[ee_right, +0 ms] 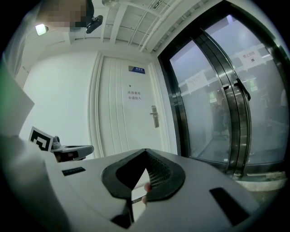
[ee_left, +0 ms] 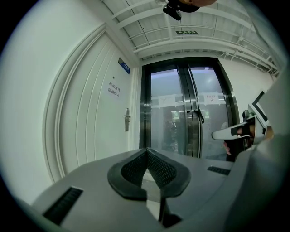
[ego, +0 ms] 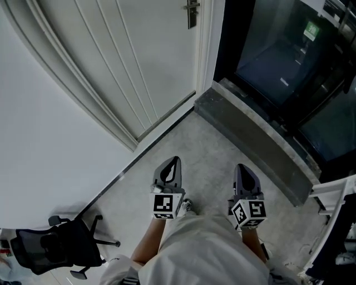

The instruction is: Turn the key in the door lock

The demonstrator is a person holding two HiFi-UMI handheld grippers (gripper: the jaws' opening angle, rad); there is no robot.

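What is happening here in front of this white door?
A person stands facing a white door, holding a gripper in each hand. The left gripper and the right gripper are both shut and point toward the door, well short of its lock. Neither touches the door. Whether a key sits in the lock is too small to tell from here.

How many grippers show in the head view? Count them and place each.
2. The left gripper is low, left of centre, above the floor; the right gripper is beside it on the right. Nothing suggests a hidden one.
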